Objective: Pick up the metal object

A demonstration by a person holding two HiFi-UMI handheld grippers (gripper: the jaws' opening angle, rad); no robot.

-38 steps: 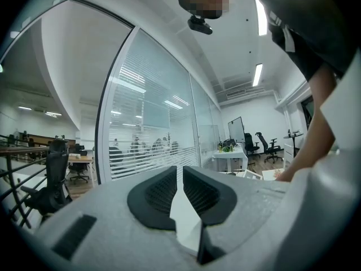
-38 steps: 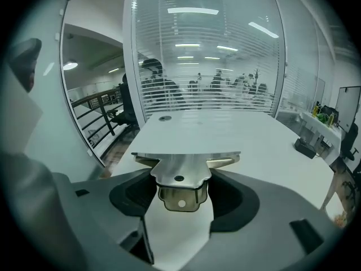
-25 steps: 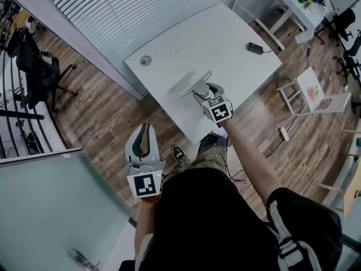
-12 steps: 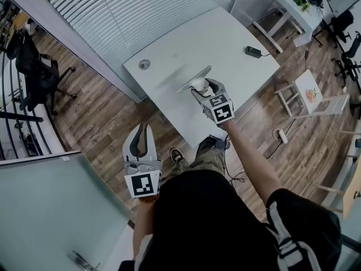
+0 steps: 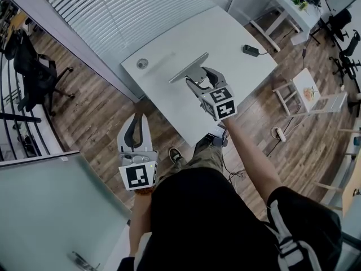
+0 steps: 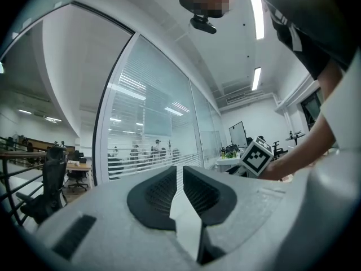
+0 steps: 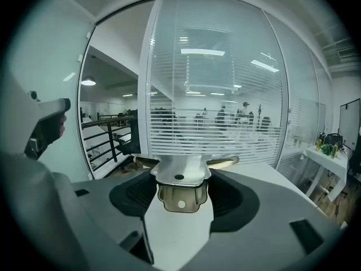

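Observation:
The metal object (image 5: pixel 189 71) is a shiny T-shaped bracket with a long flat bar. My right gripper (image 5: pixel 198 81) is shut on its stem and holds it in the air above the white table (image 5: pixel 231 38). In the right gripper view the bracket (image 7: pixel 179 174) sits clamped between the dark pads, its bar running crosswise in front. My left gripper (image 5: pixel 135 130) hangs over the wooden floor, off the table's near-left side, shut with nothing in it. The left gripper view shows its pads (image 6: pixel 161 193) nearly touching, only a thin slit between them.
A round grey disc (image 5: pixel 142 63) lies near the table's left corner and a black adapter (image 5: pixel 250 50) near its right edge. A black office chair (image 5: pixel 34 72) stands at left, a small white stool (image 5: pixel 307 92) at right. Glass partitions with blinds run along the back.
My right gripper has risen with the metal bracket, lifting it farther off the table. My left gripper has drifted slightly left and up, still shut.

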